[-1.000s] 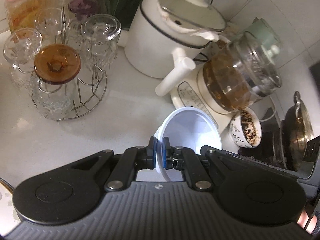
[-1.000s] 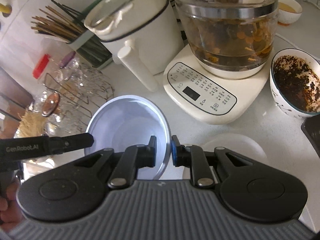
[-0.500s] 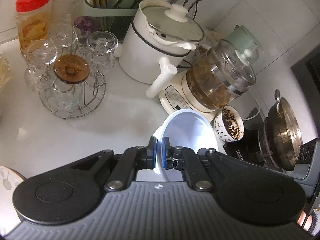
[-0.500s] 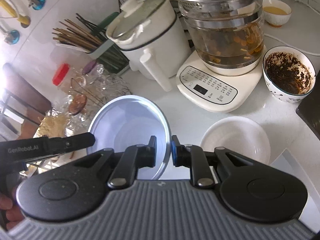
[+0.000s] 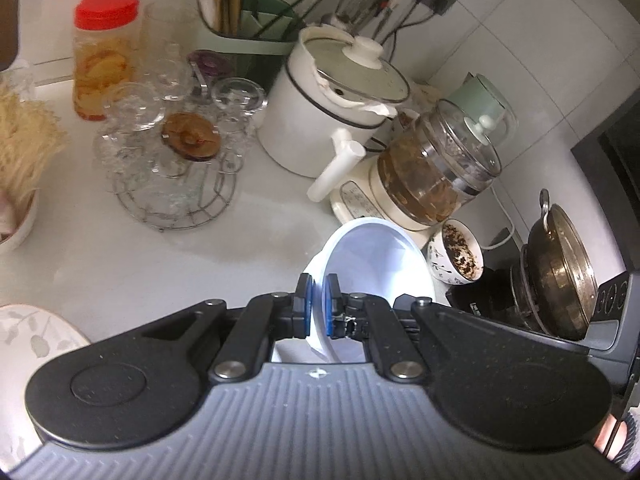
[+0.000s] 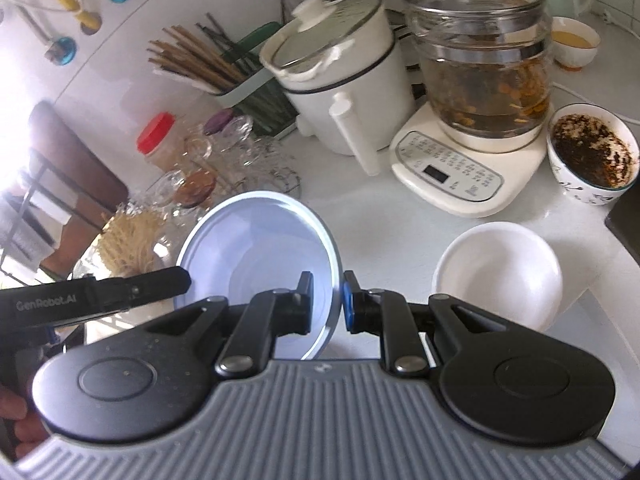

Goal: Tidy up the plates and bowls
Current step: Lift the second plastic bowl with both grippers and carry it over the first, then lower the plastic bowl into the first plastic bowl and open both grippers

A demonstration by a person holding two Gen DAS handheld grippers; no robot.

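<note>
A pale blue-white bowl [image 5: 372, 256] hangs above the white counter [image 5: 120, 264], tilted on edge. My left gripper [image 5: 316, 300] is shut on its near rim, blue pads on either side of the wall. In the right wrist view the same pale bowl [image 6: 256, 248] fills the middle, and my right gripper [image 6: 328, 300] is shut on its right rim. The left gripper's black finger [image 6: 160, 286] meets the bowl's left rim there. A second white bowl [image 6: 500, 276] sits empty on the counter to the right.
A patterned plate [image 5: 36, 344] lies at the lower left. A small bowl with dark residue [image 6: 592, 152] stands by the glass kettle on its cream base [image 6: 452, 176]. Behind are a white pot [image 5: 340, 100], a glass rack [image 5: 172, 152], a red-lidded jar [image 5: 104, 56] and a dark pan [image 5: 560, 264].
Both grippers have drawn back and upward from the counter with the pale bowl still clamped. More of the counter and the white bowl on it has come into view.
</note>
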